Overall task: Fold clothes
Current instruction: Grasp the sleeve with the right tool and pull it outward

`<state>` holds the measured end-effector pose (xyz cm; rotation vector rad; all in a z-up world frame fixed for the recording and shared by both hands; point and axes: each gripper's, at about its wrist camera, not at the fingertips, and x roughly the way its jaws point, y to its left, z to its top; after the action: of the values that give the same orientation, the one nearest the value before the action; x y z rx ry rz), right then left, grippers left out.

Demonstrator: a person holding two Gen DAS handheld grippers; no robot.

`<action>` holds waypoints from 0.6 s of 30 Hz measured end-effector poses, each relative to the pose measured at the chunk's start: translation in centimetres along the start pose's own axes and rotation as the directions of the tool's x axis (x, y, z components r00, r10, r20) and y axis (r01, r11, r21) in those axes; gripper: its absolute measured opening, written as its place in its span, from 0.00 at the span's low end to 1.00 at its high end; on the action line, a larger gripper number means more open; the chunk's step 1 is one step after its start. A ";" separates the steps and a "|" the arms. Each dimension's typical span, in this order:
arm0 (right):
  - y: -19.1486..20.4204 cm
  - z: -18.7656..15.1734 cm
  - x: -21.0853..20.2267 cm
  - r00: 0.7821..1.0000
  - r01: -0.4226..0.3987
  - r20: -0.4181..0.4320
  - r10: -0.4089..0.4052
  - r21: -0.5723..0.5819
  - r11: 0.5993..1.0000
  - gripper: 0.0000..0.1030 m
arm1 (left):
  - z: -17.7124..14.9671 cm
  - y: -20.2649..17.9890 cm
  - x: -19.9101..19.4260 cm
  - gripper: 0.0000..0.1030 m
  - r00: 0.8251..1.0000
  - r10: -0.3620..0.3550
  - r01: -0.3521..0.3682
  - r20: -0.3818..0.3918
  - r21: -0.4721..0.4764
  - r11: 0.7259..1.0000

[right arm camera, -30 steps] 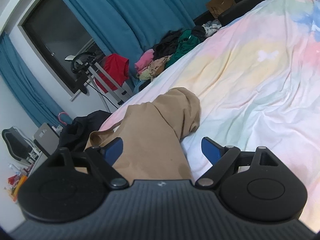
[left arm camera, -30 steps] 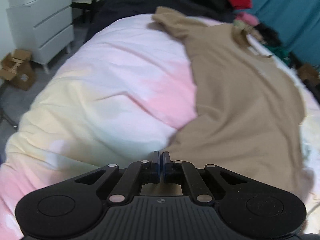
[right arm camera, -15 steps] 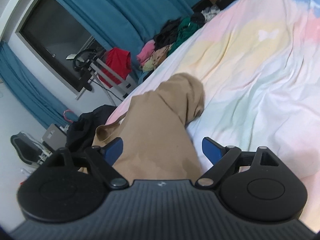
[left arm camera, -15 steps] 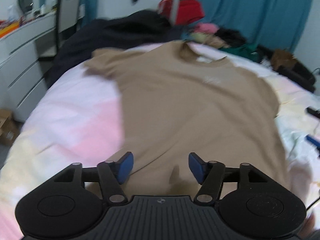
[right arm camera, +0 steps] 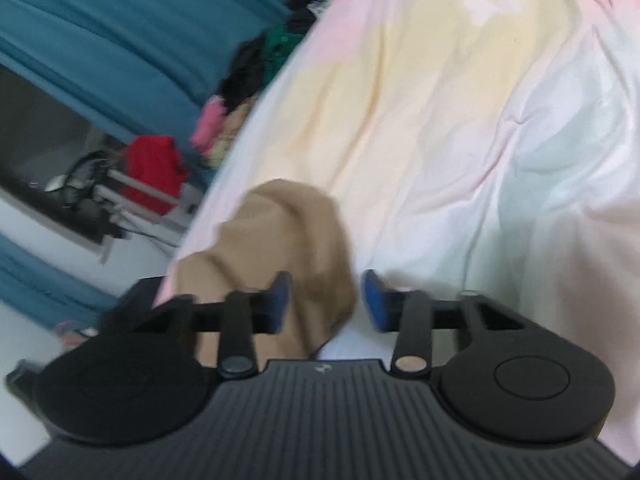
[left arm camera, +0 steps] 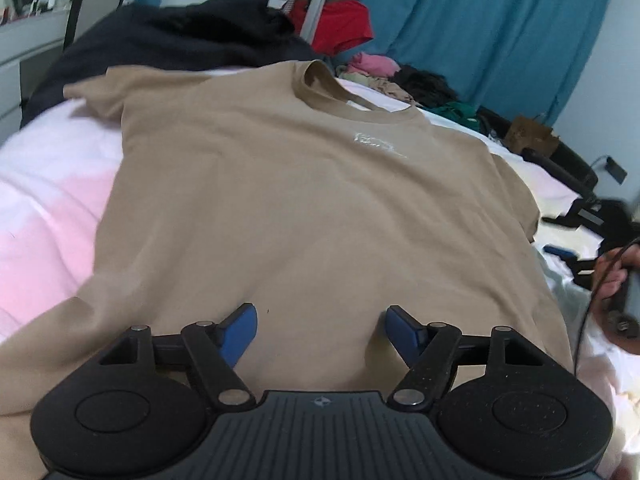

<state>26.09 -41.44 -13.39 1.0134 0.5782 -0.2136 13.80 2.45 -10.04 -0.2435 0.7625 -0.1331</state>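
Tan t-shirt (left arm camera: 304, 208) lies spread front-up on the bed (left arm camera: 44, 184), collar (left arm camera: 320, 80) toward the far edge, small white chest print (left arm camera: 376, 143) visible, one sleeve (left arm camera: 92, 88) out toward the far left corner. Bed cover is pastel tie-dye, pink on the left side, yellow and pale green in the right wrist view. Left tongs (left arm camera: 320, 334) sit over the shirt's near hem area, blue pads (left arm camera: 240, 334) spread wide, nothing between them; contact with the fabric can't be confirmed. Right tongs (right arm camera: 326, 298) are also apart, at a narrower gap, tilted, frame motion-blurred. The shirt's other sleeve (right arm camera: 288, 240) lies bunched on the bed right at those tongs, its edge sitting in the gap between the pads, not pinched as far as the blur allows. In the left wrist view the right hand (left arm camera: 612, 276) and part of its tongs show at the bed's right edge, beside the shirt's side seam. Dark garment (left arm camera: 172, 36) heaped at the far edge behind the collar. Red cloth (left arm camera: 340, 28) on a rack beyond it, teal curtains (left arm camera: 480, 20) behind, mixed clothes pile (left arm camera: 400, 76) off the far right corner.
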 end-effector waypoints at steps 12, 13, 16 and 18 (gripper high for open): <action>1.0 0.1 1.4 0.997 -0.075 0.019 0.077 -0.066 0.995 0.10 | -0.1 0.5 1.5 0.71 0.997 -0.057 0.055 0.056 0.029 0.998; 1.3 0.3 0.7 0.996 -0.072 0.050 0.076 -0.067 0.995 0.09 | -0.1 0.6 1.5 0.71 0.997 -0.059 0.058 0.055 0.024 0.998; 1.5 1.1 -1.7 0.985 -0.048 0.163 0.058 -0.061 0.997 0.09 | -0.2 0.7 1.2 0.71 0.997 -0.058 0.058 0.058 0.009 0.998; 1.4 1.7 -3.6 0.967 0.011 0.255 0.005 -0.063 0.998 0.10 | -0.2 0.8 1.2 0.71 0.997 -0.055 0.054 0.058 0.006 0.999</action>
<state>24.33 -42.50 -9.68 0.9061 0.3501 -0.3211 14.55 2.92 -11.13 -0.2634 0.6984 -0.1784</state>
